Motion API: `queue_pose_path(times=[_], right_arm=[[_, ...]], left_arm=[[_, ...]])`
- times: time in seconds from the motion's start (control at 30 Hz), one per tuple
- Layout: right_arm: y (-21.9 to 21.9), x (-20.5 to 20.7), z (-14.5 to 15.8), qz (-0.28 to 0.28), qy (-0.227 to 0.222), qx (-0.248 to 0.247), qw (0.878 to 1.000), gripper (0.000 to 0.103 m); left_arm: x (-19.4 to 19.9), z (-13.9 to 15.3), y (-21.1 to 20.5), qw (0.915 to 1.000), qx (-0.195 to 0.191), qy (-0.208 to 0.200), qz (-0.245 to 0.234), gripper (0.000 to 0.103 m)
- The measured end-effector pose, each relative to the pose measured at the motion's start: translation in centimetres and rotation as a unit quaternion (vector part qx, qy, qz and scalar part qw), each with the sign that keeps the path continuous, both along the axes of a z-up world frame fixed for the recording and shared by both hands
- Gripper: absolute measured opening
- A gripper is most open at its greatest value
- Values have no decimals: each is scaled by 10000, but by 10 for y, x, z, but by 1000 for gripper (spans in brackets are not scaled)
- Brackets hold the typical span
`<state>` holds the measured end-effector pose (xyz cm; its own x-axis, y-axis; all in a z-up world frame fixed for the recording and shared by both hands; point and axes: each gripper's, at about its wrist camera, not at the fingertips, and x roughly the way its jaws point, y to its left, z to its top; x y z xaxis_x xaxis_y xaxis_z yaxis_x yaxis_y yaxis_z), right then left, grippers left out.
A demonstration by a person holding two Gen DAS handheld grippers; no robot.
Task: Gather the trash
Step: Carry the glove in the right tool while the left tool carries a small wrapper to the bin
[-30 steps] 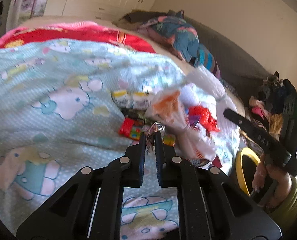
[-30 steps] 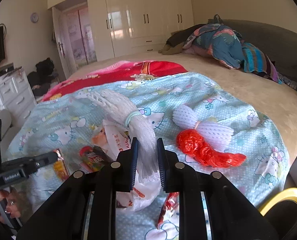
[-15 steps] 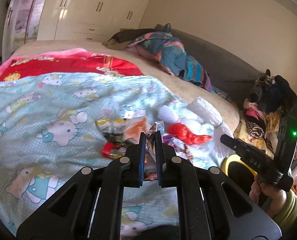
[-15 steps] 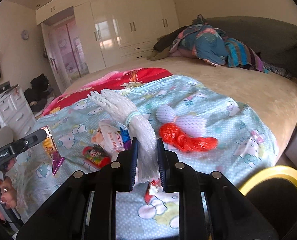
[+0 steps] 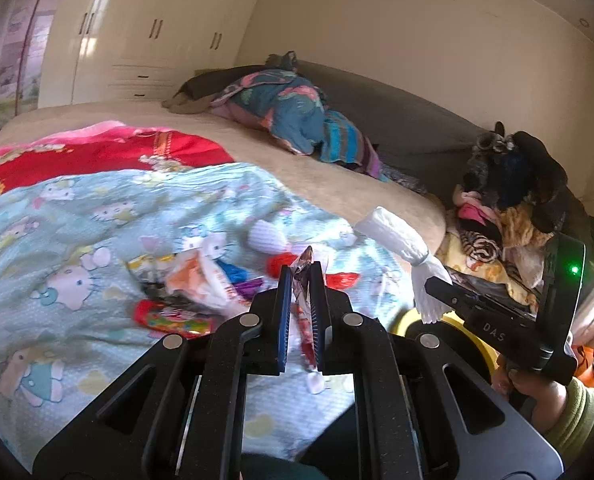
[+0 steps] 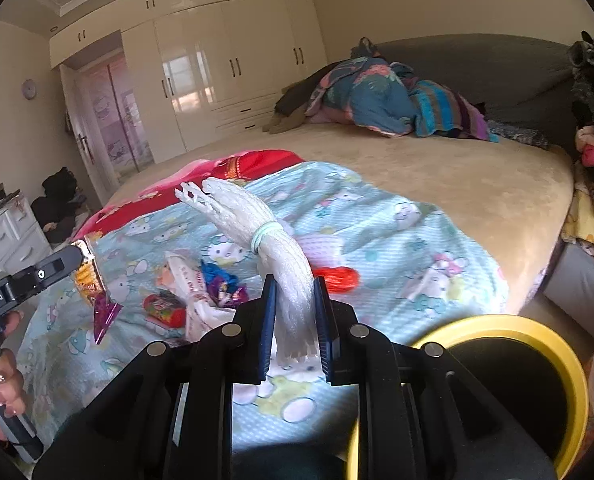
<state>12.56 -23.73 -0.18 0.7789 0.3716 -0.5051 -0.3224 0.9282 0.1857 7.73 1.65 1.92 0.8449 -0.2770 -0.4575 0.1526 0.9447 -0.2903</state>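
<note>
Left gripper (image 5: 301,280) is pinching a shiny snack wrapper (image 5: 305,312), held up over the near edge of the bed (image 6: 477,184). More wrappers (image 6: 193,292) sit on the cartoon-cat blanket (image 6: 397,232). Right gripper (image 6: 295,300) is clamped on a white foam net bundle (image 6: 257,228), just beside the yellow-rimmed bin (image 6: 569,360).

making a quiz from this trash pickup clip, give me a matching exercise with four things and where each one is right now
Things:
1. white foam net bundle
2. shiny snack wrapper
3. red mesh net
4. yellow-rimmed bin

Places:
A. lying on the cartoon-cat blanket
B. beside the bed, below the right gripper
C. pinched in the left gripper
D. clamped in the right gripper

Pairs: 1-D, 2-C, 3-A, 4-B
</note>
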Motion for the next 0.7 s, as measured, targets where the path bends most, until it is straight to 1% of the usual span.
queue_pose_path(times=[0.37, 0.6, 0.7], right_arm=[[-50, -16, 2, -493, -8, -93, 9987, 18], [-75, -18, 2, -773, 11, -136, 9969, 18], [-89, -19, -3, -900, 83, -99, 9959, 18]], left_arm=[[2, 4, -51, 9985, 143, -49, -518, 6], [2, 0, -85, 9958, 293, -48, -868, 6], [2, -3, -98, 9944, 321, -10, -1011, 6]])
